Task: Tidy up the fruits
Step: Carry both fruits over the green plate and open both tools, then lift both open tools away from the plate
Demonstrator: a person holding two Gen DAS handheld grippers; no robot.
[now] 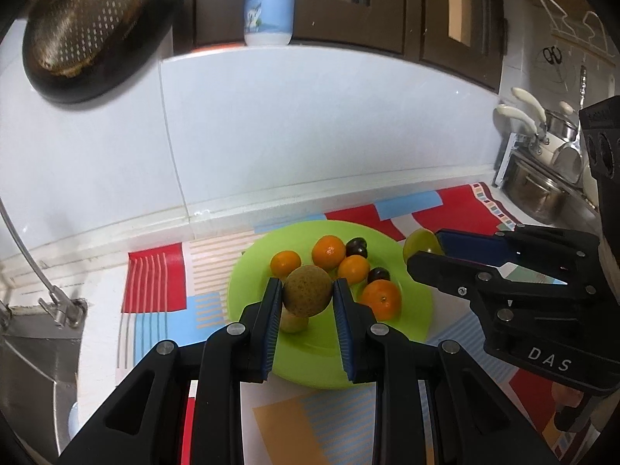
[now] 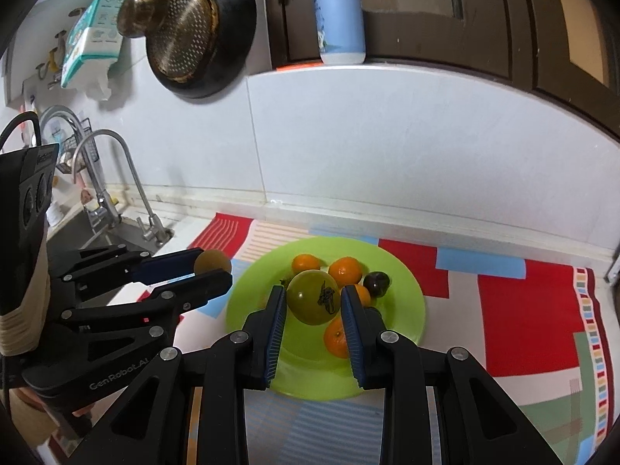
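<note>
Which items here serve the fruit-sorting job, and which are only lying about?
Job: round brown speckled fruit in left gripper; green-yellow round fruit in right gripper; lime-green plastic plate; small orange citrus fruit.

Lying about: blue-white bottle; black perforated pan; steel pots.

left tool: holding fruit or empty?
Holding. The left tool is shut on the brown fruit, raised above the green plate.

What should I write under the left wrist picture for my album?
Left gripper holds a brown fruit over a green plate of oranges, while the right gripper carries a green fruit.
</note>
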